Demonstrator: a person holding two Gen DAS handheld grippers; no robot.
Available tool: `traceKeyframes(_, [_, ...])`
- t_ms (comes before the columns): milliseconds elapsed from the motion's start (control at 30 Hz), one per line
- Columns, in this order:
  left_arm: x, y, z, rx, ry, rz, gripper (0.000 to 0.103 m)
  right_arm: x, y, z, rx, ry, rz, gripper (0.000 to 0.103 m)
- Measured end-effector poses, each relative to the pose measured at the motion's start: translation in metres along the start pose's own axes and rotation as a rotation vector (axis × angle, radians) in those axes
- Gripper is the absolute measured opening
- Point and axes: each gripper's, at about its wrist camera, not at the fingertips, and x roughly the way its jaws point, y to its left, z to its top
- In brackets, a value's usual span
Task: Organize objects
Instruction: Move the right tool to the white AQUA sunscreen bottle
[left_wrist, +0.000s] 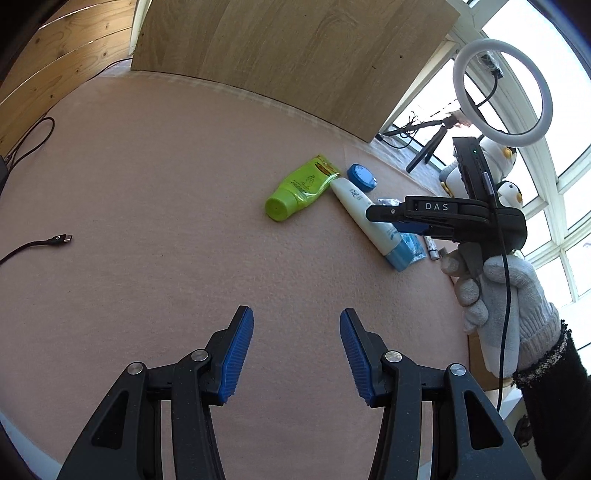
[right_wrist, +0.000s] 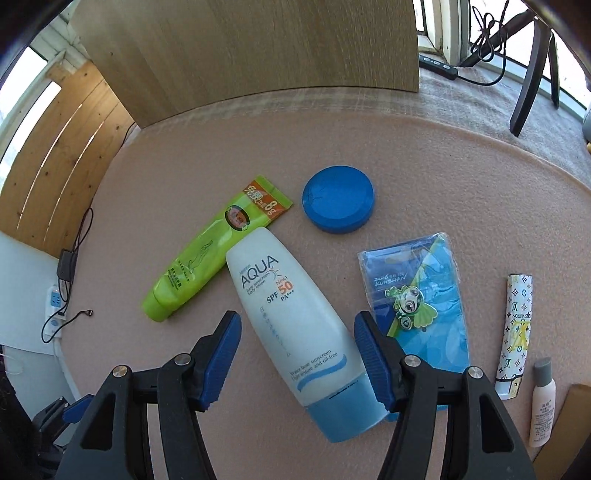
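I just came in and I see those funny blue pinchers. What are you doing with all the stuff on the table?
A person in grey gloves holds a gripper in each hand and is tidying toiletries on a pink mat. The right gripper hangs over the white sunscreen bottle, its jaws open on either side and not yet squeezing it. The bottle's top end rests on the green tube. The blue round tin and blue packet lie nearby. The left gripper is open over bare mat, holding nothing.

Bare felt (left_wrist: 147, 192) left of green tube (left_wrist: 299, 188); right crowded.
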Motion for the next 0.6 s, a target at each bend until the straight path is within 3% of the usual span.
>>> traceKeyframes(133, [0.005,-0.007,0.001,0.011,0.011,-0.014,0.052,0.001,0.0,-0.012,0.017,0.038,0.035,0.04])
traceKeyframes(600, [0.035,-0.045,-0.002,0.082,0.079,-0.066,0.053,-0.009,0.005,-0.081,0.095,0.047,0.12,0.036])
